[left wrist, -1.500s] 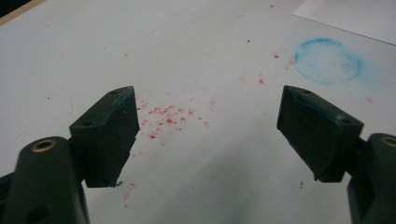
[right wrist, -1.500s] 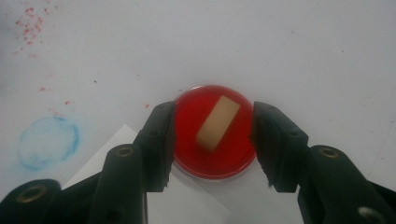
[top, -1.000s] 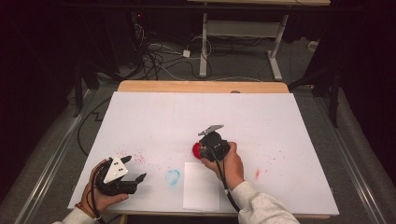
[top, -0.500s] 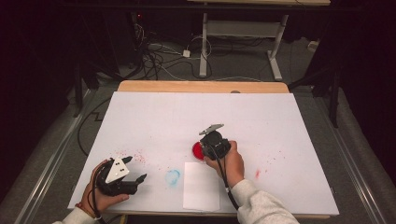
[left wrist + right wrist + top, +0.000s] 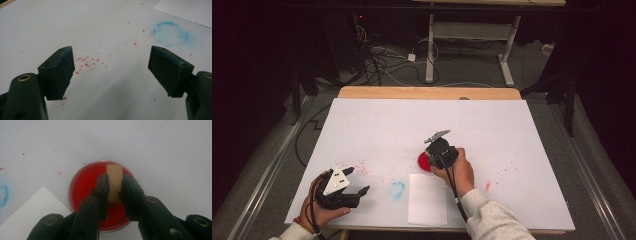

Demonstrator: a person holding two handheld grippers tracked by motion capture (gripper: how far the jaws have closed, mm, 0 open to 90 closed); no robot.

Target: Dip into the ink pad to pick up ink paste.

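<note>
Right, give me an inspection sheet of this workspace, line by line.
Surface: white table top flecked with red specks, plus a blue ring stain.
Job's things: round red paint dish; tan rectangular block held over it; white paper sheet beside the dish.
Clutter: nothing seen.
Grippers: right gripper shut on the block; left gripper open and holding nothing, low over the table's near left corner.
Cables: black cable trails from the right gripper along the sleeve; loose leads on the floor beyond the table.
Surroundings: dark room, metal desk frame behind.
</note>
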